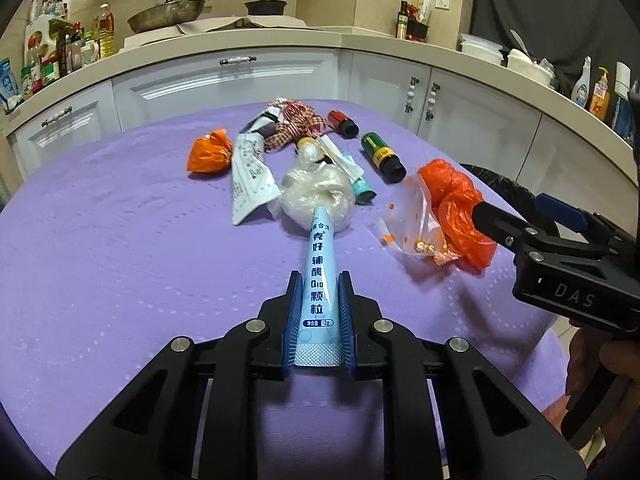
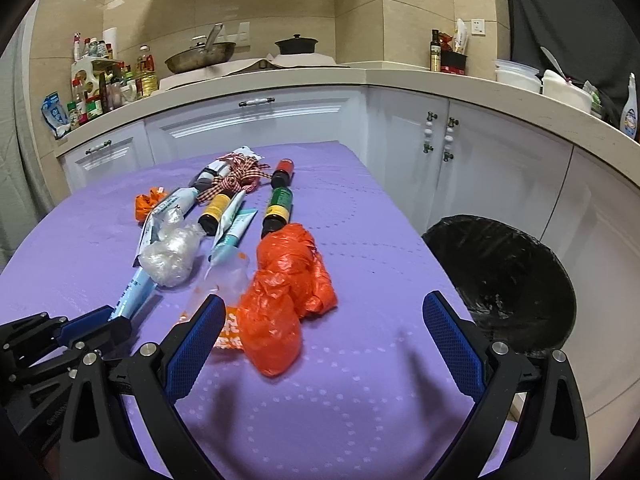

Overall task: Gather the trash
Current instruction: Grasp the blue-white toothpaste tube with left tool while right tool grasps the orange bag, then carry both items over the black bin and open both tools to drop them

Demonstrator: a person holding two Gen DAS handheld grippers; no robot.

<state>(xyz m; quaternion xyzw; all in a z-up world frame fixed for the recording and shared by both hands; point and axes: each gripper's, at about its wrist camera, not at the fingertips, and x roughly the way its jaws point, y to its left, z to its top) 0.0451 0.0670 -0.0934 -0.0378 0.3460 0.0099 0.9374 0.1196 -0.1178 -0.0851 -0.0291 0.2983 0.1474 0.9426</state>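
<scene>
Left tool (image 1: 319,312): pinching the light blue sachet (image 1: 321,280) by its crimped near end, pads pressed to both long edges, the sachet pointing away toward the pile.
Sachet tip: it looks to rest against the clear crumpled wrap (image 1: 316,196) in the middle of the tabletop (image 1: 120,260); I cannot tell if they cling.
Right tool (image 2: 324,340): spread wide, nothing between the pads, hovering over the orange bag (image 2: 288,292) near the tabletop's right edge.
Bin (image 2: 508,280): black-lined, mouth open, standing off the tabletop's right edge, near the orange bag.
Step in hand, as I read it: left side has its catch, right side is lining up on the bag.
How to lift the sachet well: raise it clear first, then swing toward the right edge; dragging it could pull the clear wrap along.
How to take the orange bag well: bring the pads down astride the bulky middle, not the loose near lobe, so the film bunches and does not slip out.
Watch out: the clear printed pouch (image 1: 412,224) lies partly under the bag's left side and could come up with it.
Crossing risk: the two tools sit close near the front edge, so send one to the bin at a time.
Left to collect: small orange wad (image 1: 210,152), the little bottles (image 1: 382,156), the white wrapper (image 1: 252,172), the checked ribbon (image 1: 296,124) toward the far edge.
</scene>
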